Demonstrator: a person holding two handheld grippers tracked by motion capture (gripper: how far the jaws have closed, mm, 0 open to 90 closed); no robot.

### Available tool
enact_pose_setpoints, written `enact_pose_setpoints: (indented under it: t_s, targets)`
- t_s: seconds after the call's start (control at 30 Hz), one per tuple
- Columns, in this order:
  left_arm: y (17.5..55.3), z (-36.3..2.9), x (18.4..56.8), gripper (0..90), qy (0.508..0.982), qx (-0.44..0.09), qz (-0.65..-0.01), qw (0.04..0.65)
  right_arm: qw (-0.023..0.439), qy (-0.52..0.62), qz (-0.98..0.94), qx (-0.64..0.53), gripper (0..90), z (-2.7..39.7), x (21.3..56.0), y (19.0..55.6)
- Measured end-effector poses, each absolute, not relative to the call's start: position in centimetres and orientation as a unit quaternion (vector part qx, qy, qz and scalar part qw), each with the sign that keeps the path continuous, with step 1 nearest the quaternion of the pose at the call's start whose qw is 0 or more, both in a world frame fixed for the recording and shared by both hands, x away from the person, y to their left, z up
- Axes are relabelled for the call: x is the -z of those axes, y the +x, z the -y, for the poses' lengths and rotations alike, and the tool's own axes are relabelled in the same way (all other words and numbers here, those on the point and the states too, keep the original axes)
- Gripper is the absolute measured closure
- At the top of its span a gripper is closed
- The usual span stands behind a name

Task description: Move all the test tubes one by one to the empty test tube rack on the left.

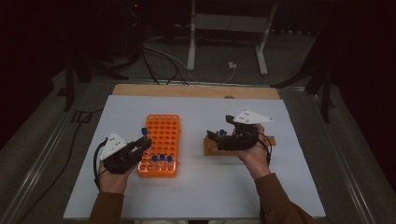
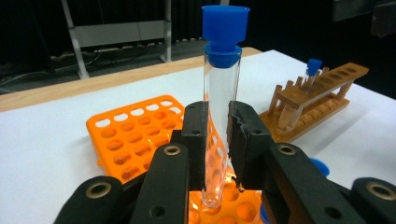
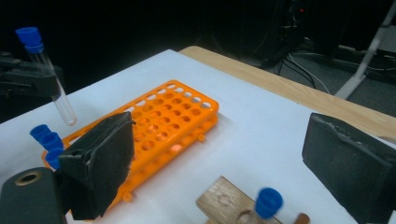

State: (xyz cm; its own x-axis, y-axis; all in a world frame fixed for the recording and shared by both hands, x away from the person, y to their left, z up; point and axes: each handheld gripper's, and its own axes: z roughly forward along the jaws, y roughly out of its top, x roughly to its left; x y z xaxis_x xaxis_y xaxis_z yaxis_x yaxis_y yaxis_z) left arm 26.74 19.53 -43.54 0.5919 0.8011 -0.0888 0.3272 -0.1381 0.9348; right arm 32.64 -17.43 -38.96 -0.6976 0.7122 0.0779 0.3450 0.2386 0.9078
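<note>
My left gripper (image 1: 141, 144) is shut on a clear test tube with a blue cap (image 2: 222, 84). It holds the tube upright just above the orange tube rack (image 1: 161, 135). The left gripper view shows the tube's round bottom hanging over the rack's near holes. My right gripper (image 1: 216, 135) stands open at the left end of the wooden rack (image 1: 268, 141). In the right gripper view its pads (image 3: 348, 163) are wide apart. A blue-capped tube (image 3: 267, 201) stands in the wooden rack (image 3: 223, 200) below and between them, untouched.
Three blue-capped tubes (image 1: 162, 158) stand in the orange rack's near row. The racks sit on a white sheet (image 1: 196, 196) over a wooden table. Cables and a metal stand's legs lie on the floor beyond the far edge.
</note>
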Motion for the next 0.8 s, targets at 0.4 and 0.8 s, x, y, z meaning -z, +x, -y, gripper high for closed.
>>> enact_pose_setpoints:
  t_s: [0.4, 0.8]
  targets:
    - [26.1, -19.7, 45.2, 77.8, 0.724, -0.214, -0.4, 0.519, 0.186, 0.36, -0.756, -0.513, 9.4, 19.3, 39.3, 32.5]
    - [25.2, -20.0, 46.2, 77.8, 0.733, -0.207, -0.392, 0.517, 0.181, 0.364, -0.755, -0.514, 9.6, 19.5, 39.9, 32.5]
